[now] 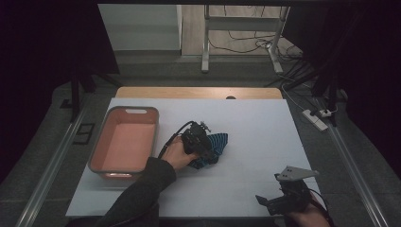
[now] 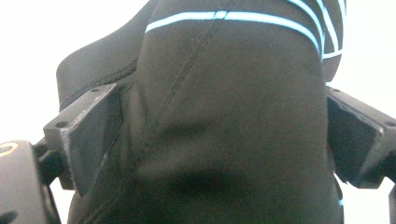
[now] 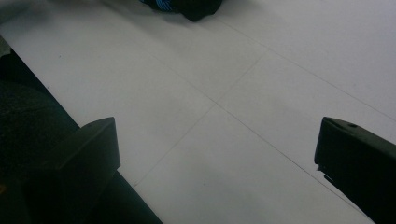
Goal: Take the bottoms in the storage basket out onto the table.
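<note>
The left gripper (image 1: 204,144) straddles the dark striped cloth (image 2: 233,116), jaws spread around a soft, light bunch best pinched at that thick fold, while the right gripper (image 1: 283,198) hangs wide apart.

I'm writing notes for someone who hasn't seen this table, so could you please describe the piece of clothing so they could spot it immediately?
On the white table, look just right of the pink tub, near the middle. The dark garment lies bunched there with the left gripper on it. Its thin bright-blue stripes set it apart; nothing else on the table is cloth.
</note>
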`<state>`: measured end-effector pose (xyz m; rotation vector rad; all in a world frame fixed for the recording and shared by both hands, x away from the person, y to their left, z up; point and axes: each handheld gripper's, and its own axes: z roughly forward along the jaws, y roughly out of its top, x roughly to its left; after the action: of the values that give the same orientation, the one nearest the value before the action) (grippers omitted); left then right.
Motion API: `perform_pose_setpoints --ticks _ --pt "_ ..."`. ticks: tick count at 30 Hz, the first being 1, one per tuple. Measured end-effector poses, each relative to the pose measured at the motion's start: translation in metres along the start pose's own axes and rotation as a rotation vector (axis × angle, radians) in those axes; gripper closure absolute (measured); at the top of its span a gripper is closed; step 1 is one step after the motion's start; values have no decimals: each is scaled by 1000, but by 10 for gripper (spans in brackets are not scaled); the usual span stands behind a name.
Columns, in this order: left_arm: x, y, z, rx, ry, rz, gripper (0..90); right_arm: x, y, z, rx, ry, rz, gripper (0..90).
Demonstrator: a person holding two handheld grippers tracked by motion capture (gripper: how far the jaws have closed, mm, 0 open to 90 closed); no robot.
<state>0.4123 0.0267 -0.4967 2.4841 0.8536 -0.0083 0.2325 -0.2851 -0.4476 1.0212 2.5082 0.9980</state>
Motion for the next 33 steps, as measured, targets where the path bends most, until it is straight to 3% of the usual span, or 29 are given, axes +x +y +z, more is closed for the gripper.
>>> perform_pose_setpoints --ticks 3,9,21,26,27,30,33 --pt "0 1 -2 -10 -11 -3 55 0 0 0 1 -1 -3 0" --pt "-2 2 -6 -26 1 30 3 1 0 0 3 -3 -7 0" --pt "-9 7 -21 -83 -7 53 0 1 0 0 6 -3 -11 0" --pt "-9 8 -27 -118 -30 57 0 1 0 0 6 -3 -12 0" --pt "-9 9 -28 -126 -43 43 0 1 0 0 5 -3 -12 0" --pt "-7 8 -29 -130 -76 33 0 1 0 0 6 -3 -12 0" --pt "-7 8 -30 -131 -79 37 0 1 0 0 6 -3 -12 0"
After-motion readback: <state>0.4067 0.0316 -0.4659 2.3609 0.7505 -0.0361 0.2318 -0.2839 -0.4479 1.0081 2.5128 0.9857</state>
